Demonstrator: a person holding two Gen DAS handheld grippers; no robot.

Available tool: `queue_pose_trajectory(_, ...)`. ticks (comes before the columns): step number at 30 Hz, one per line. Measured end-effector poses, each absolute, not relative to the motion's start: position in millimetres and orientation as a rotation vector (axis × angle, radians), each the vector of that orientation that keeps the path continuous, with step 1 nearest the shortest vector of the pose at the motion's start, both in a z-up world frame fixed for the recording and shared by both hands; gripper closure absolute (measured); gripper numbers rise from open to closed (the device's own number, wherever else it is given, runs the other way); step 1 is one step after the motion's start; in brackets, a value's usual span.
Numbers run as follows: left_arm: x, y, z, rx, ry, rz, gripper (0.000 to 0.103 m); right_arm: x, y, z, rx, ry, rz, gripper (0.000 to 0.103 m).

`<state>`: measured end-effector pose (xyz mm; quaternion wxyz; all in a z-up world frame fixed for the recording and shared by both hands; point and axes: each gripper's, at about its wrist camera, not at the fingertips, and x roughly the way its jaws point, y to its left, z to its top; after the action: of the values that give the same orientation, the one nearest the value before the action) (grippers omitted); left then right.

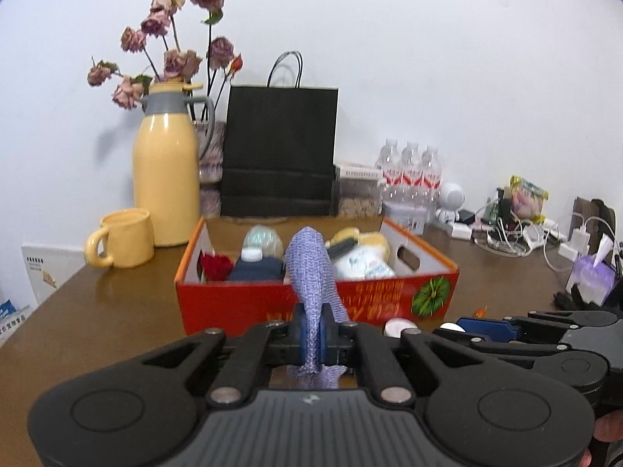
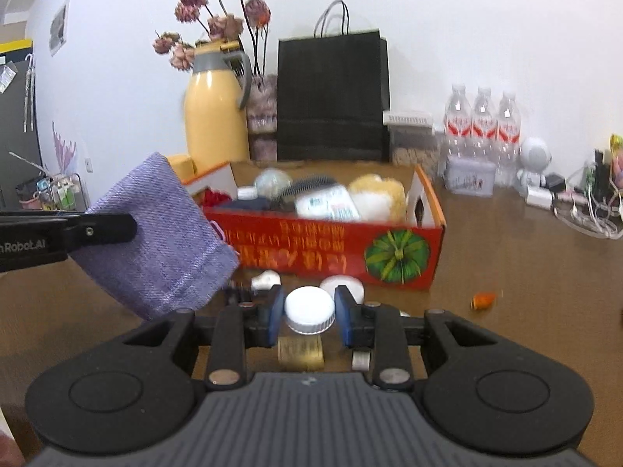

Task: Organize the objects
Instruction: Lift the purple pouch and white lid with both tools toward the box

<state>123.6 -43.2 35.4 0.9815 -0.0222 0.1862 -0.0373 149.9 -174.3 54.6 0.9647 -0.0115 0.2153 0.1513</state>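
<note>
A plain white wall (image 1: 428,58) rises behind the brown wooden table (image 1: 109,303), evenly lit; a dark cabinet (image 2: 15,124) stands far left.

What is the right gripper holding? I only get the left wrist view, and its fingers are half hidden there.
Observer: The right fingers are shut on a bottle with a white cap.
Operator: Is my cloth over the box?
Observer: No. The purple cloth hangs from the left fingers short of the red box, near its front left corner.
Operator: Anything loose under there?
Observer: A small white piece lies on the table in front of the box. I cannot tell what it is.
</note>
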Motion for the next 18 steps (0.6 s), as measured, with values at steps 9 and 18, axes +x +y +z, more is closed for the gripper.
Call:
queue_pose_trajectory(9, 152, -44, 58, -0.044, 0.312, -0.087, 0.098, 178, -164, 82, -0.022, 0.366, 0.307, 0.074)
queue_pose_trajectory(18, 199, -42, 69, -0.054, 0.292, -0.08, 0.098, 218, -153, 94, -0.035, 0.338, 0.3, 0.074)
